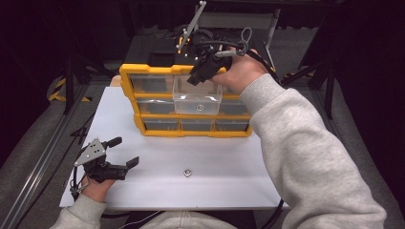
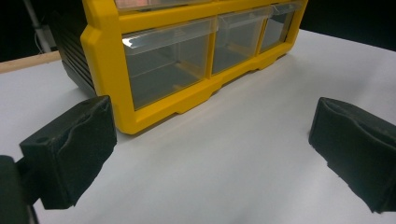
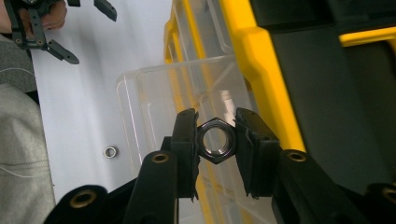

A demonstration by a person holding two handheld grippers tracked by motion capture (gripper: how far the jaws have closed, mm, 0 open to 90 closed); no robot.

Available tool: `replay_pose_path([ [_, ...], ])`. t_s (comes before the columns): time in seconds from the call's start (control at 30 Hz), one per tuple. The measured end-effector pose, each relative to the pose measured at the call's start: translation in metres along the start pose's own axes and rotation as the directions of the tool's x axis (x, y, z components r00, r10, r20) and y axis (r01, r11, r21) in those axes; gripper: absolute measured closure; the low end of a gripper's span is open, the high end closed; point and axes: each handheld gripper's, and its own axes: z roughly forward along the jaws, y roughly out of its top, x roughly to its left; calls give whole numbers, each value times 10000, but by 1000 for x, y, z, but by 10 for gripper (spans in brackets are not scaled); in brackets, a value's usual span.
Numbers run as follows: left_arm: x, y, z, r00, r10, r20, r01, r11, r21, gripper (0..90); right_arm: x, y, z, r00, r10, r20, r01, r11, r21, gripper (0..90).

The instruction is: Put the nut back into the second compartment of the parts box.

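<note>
above, right gripper (image 3: 216, 140) clenched on a hex nut (image 3: 216, 140) over the pulled-out clear drawer (image 1: 197, 97).
left gripper (image 1: 125, 151) released on bare white table (image 1: 224, 176); a spare nut (image 1: 187, 172) lies apart from the yellow organizer (image 1: 126, 76).

Looking down from above the near edge; riding low, close-up on each gripper; all sharing the yellow drawer cabinet (image 1: 186, 100).

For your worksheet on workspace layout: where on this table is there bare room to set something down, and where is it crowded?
Free: the white table between the yellow drawer cabinet and the near edge, apart from one loose nut. Crowded: the left gripper at the near-left corner, and the cabinet top, where the right gripper holds a hex nut above the pulled-out drawer.
</note>
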Motion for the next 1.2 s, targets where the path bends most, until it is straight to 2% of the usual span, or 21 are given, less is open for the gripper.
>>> replay_pose_path([
  [0.23, 0, 0, 0, 10000, 0, 8, 0, 10000, -2, 16, 1, 0, 21, 9993, -92, -360, 95, 9999, 80, 702],
  [0.37, 0, 0, 0, 10000, -2, 7, 2, 10000, 5, 16, 1, -1, 37, 9988, -92, -483, 110, 9993, 369, 702],
  [0.67, 0, 0, -1, 10000, 23, 6, -23, 10000, -40, 15, -1, -4, 51, 9961, 41, -886, 6, 9986, 529, 701],
  [0.87, 0, 0, -1, 10000, 19, -10, -19, 10000, -28, 16, -6, -5, 56, 9954, 219, -935, -157, 9977, 664, 701],
  [1.2, 0, 0, -1, 10000, 11, -32, -11, 10000, -22, 16, -4, -4, 55, 9987, -57, -513, 93, 9975, 694, 674],
])
